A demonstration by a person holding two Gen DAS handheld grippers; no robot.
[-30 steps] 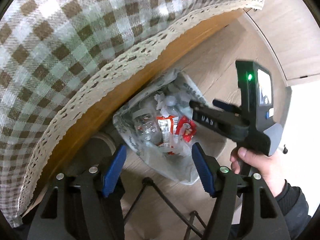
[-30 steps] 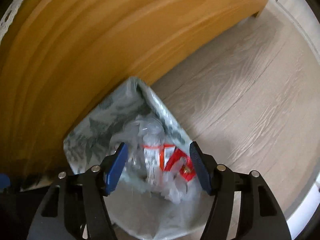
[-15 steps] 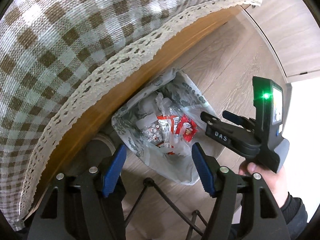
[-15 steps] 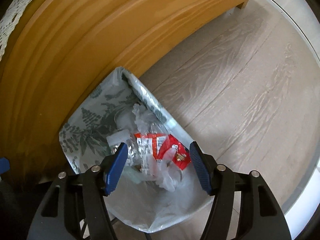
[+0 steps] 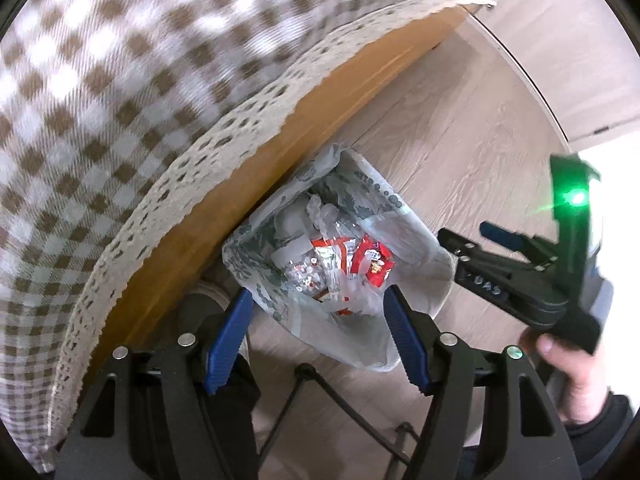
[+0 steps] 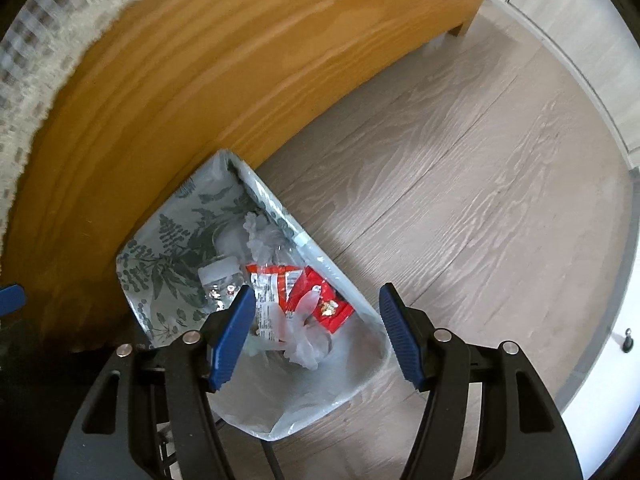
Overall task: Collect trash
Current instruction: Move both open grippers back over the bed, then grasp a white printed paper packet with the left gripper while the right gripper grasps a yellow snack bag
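A bin lined with a leaf-patterned plastic bag [image 5: 400,236] [image 6: 172,248] stands on the floor against the wooden table side. Inside lie red snack wrappers [image 5: 372,260] [image 6: 324,304], a clear plastic bottle [image 6: 220,276] and crumpled clear plastic [image 6: 304,340]. My left gripper [image 5: 318,312] hangs well above the bin, pointing down, open with nothing between its blue pads. My right gripper [image 6: 316,296] [image 5: 464,232] is also above the bin, toward its right rim, open and empty. A hand [image 5: 568,364] holds its handle.
A brown checked tablecloth [image 5: 140,100] with a lace edge hangs over the orange wooden table side [image 6: 240,80]. Grey wood floor [image 6: 460,200] spreads to the right, up to pale cabinets [image 6: 560,20]. Thin black stand legs [image 5: 340,392] show below the bin.
My right gripper has risen and drawn away to the right, so the bin looks smaller and lower in its view. The left gripper has hardly moved. Both stay open.
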